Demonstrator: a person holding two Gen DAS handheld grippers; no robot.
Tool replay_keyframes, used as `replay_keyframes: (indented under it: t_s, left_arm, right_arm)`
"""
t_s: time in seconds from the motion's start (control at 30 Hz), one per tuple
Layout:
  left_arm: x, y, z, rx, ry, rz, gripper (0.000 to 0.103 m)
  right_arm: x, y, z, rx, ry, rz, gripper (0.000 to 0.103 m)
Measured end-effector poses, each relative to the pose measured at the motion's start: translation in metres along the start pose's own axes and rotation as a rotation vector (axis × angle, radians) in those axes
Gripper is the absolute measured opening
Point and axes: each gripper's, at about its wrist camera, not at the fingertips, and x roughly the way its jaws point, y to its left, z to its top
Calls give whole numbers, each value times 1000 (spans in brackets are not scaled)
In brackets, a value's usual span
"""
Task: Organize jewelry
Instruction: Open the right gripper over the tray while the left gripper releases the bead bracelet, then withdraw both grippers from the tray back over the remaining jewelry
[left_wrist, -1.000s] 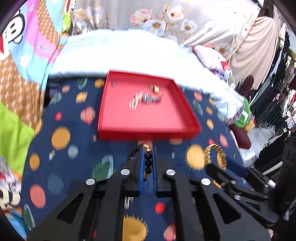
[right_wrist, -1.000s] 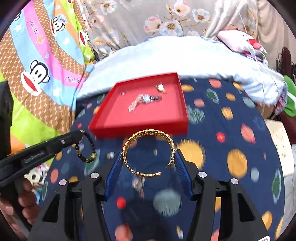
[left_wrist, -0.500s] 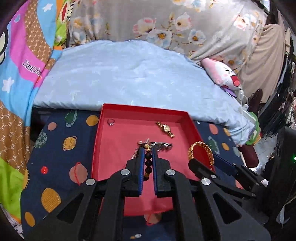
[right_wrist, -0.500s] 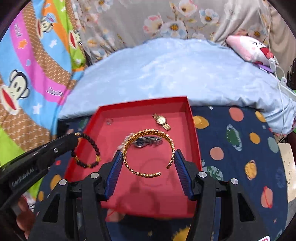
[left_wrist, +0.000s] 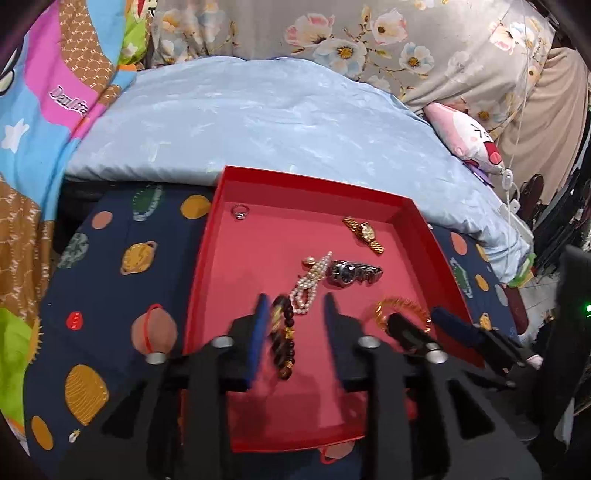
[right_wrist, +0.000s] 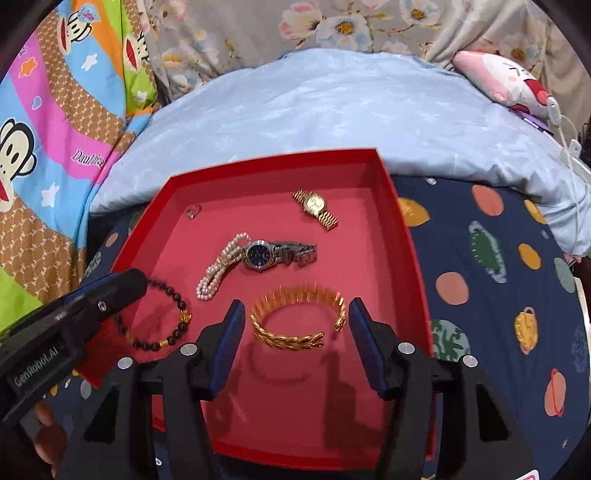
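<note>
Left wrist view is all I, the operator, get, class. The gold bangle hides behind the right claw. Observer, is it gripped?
Observer: No. The right claw is spread wider than the gold bangle, which looks free over the red tray.
Operator: Where does its gap point?
Observer: Back toward the claw, on its right side.
Operator: The beaded bracelet looks edge-on here.
Observer: The right wrist shows the beaded bracelet as a ring of dark and gold beads.
</note>
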Motion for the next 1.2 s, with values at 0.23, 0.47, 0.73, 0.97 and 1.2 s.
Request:
replay_keyframes:
  t_s: [0.23, 0.47, 0.73, 0.97, 1.2]
  left_arm:
    - [-51, 5, -4, -17, -62, -12, 60]
    - [-129, 23, -37, -16, -105, 49, 63]
    - [-155, 34, -113, -6, -5, 87, 63]
    - [-138, 25, -169, 20, 92, 84, 63]
    - [-114, 18, -185, 44, 116, 108, 63]
  right_arm:
    - [-63, -5, -1, 36, -102, -2, 60]
    - [-139, -11, -48, 52, -111, -6, 61]
    - [-176, -15, -126, 75, -52, 3, 59]
    - [-165, -1, -172, 22, 35, 9, 48]
    - [-132, 17, -183, -2, 96, 28, 47]
